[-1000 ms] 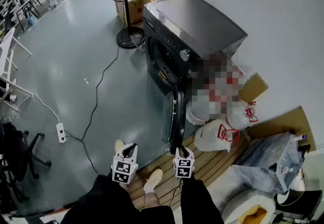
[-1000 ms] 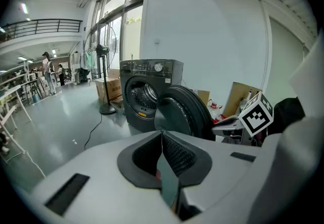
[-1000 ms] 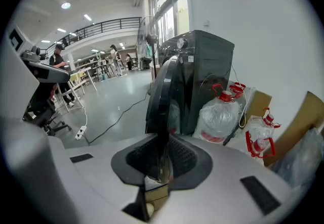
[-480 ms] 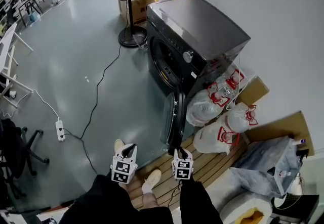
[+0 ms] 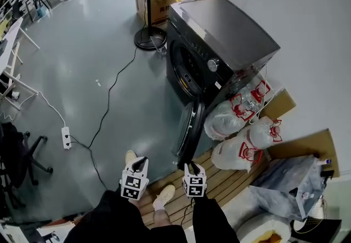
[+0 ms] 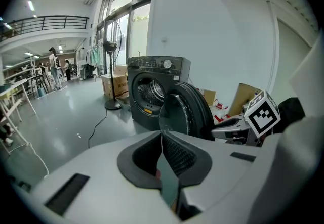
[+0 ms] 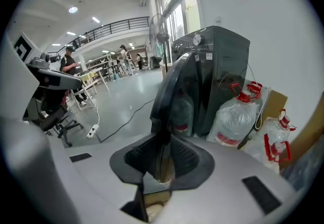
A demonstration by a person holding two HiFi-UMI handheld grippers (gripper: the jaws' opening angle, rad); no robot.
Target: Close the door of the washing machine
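Observation:
A dark front-loading washing machine (image 5: 219,33) stands against the white wall, and its round door (image 5: 192,126) hangs open toward me. My right gripper (image 5: 189,167) is at the door's outer edge. In the right gripper view the door (image 7: 174,86) runs edge-on between the jaws of that gripper (image 7: 163,139), which are opening, with floor showing in the gap. My left gripper (image 5: 140,160) hovers left of the door and touches nothing. The left gripper view shows its own pads (image 6: 163,134) closed together, with the door (image 6: 185,112) and drum opening (image 6: 149,89) ahead.
Large water bottles in bags (image 5: 225,121) lie right of the machine on wooden decking (image 5: 230,179). A standing fan (image 5: 148,33) and cardboard boxes (image 5: 164,0) stand behind. A cable runs to a power strip (image 5: 66,137) on the grey floor. My shoe (image 5: 164,195) is below.
My right gripper has slid a little to the left at the door's edge. The left gripper has barely moved. The head view has shifted, so the machine sits further right.

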